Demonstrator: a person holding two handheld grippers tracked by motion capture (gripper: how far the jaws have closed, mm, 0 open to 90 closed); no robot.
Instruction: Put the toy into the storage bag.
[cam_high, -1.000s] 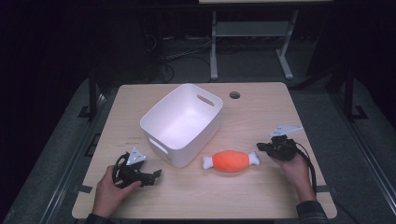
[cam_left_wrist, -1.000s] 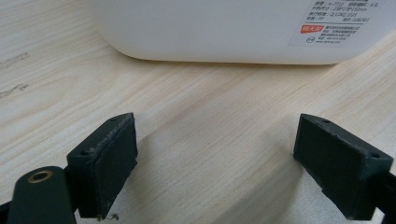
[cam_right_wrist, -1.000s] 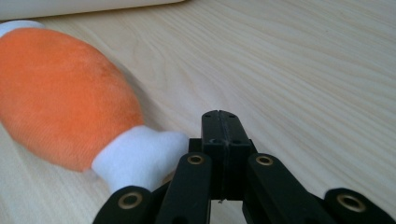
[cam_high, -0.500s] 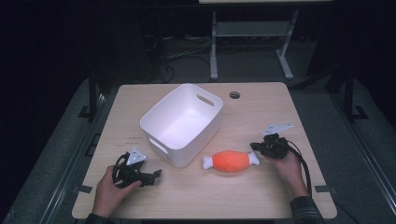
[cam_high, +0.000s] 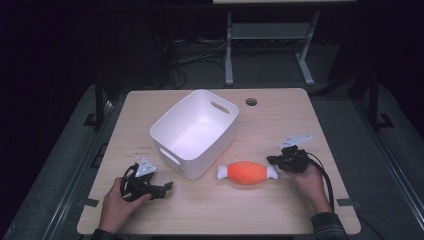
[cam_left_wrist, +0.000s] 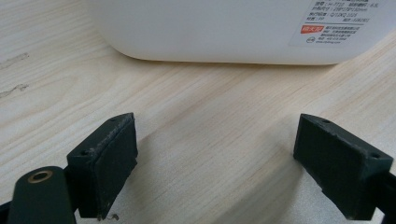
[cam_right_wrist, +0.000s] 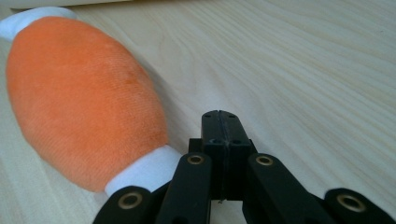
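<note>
One orange plush toy (cam_high: 248, 173) with a white nub at each end, one white plastic bin (cam_high: 195, 132), two grippers, one wooden table (cam_high: 320, 130). Toy lying flat on the table just in front of the bin, long axis running left to right across the high view, one white end toward the bin side, the other toward the right gripper (cam_high: 276, 161). Right jaws pressed fully together with nothing between them, tips just beside the toy's right white end (cam_right_wrist: 144, 170); contact impossible to tell. Left gripper (cam_high: 167, 187) resting low near the table's front left, jaws spread wide and empty, facing the bin wall (cam_left_wrist: 219, 28), well apart from the toy.
</note>
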